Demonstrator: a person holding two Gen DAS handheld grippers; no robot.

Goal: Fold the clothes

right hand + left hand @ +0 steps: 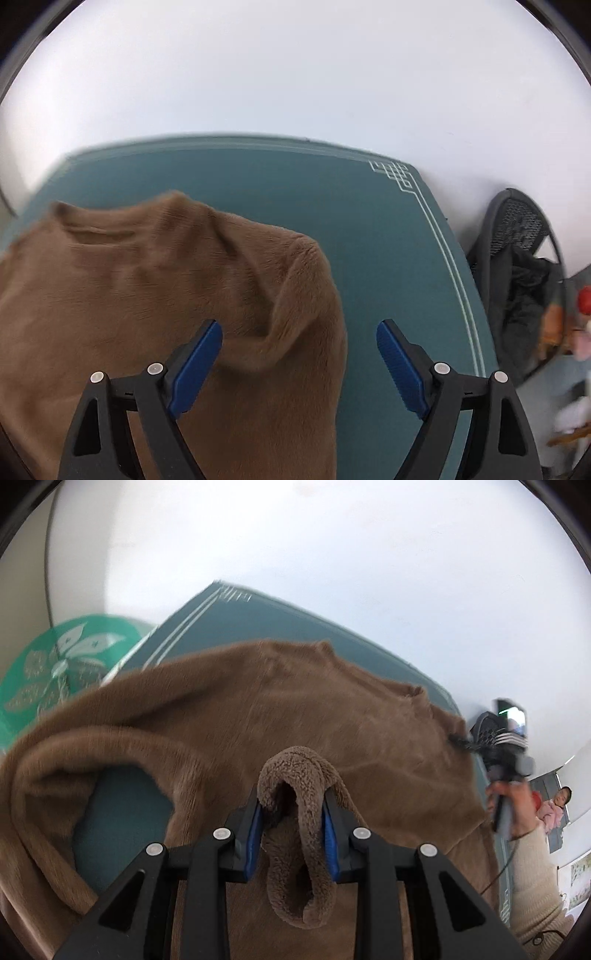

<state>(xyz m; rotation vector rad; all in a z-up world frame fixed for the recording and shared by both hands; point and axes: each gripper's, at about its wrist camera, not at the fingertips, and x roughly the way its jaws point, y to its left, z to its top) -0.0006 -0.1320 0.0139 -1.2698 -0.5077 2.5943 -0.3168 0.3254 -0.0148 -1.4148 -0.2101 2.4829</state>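
A brown fleece garment (pixel 280 709) lies spread over a teal mat (pixel 251 616). My left gripper (pixel 293 808) is shut on a rolled fold of the brown fleece, which loops up between the blue pads (pixel 255 834) and hangs down in front of them. In the right wrist view the same garment (pixel 155 280) covers the left half of the mat (pixel 388 236). My right gripper (pixel 299 332) is open just above the garment's right edge, holding nothing. The right gripper (pixel 498 746) also shows at the right of the left wrist view, held by a hand (pixel 517 805).
A green leaf-patterned cloth (pixel 62 661) lies left of the mat. A dark mesh chair (pixel 524 266) with dark fabric on it stands right of the mat. White wall rises behind. A second person (pixel 554 805) is far off at the right.
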